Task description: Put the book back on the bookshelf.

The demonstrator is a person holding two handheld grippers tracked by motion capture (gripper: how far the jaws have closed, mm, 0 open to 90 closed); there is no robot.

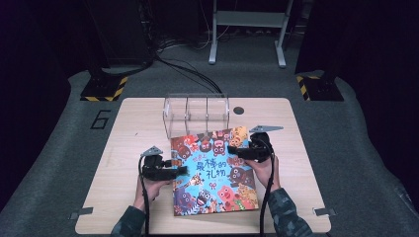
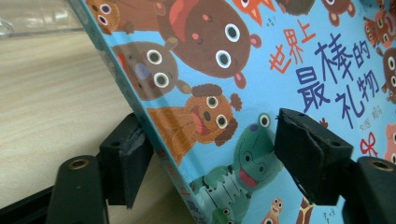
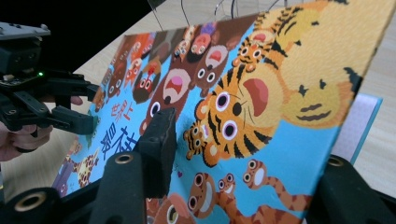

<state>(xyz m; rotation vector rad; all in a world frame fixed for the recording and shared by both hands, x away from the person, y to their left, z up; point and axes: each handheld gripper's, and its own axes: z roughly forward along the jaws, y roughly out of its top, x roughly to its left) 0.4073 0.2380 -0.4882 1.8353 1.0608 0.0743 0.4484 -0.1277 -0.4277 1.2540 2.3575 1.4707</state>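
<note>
A picture book (image 1: pixel 212 173) with a blue cover full of cartoon animals lies at the table's front middle. My left gripper (image 1: pixel 182 170) is at its left spine edge. In the left gripper view the jaws stand apart, one under the spine and one over the book's cover (image 2: pixel 280 70), which tilts between them. My right gripper (image 1: pixel 232 152) reaches in from the right, near the book's far part. Its jaws are wide apart around the raised cover (image 3: pixel 261 93), with a pale inner page (image 3: pixel 359 121) showing beneath. The left gripper (image 3: pixel 91 105) also appears across the book.
A clear plastic rack (image 1: pixel 196 111) with dividers stands just behind the book at the back middle of the wooden table (image 1: pixel 133 128). A small dark round hole (image 1: pixel 239 110) sits to the rack's right. Bare wood lies to the left and right of the book.
</note>
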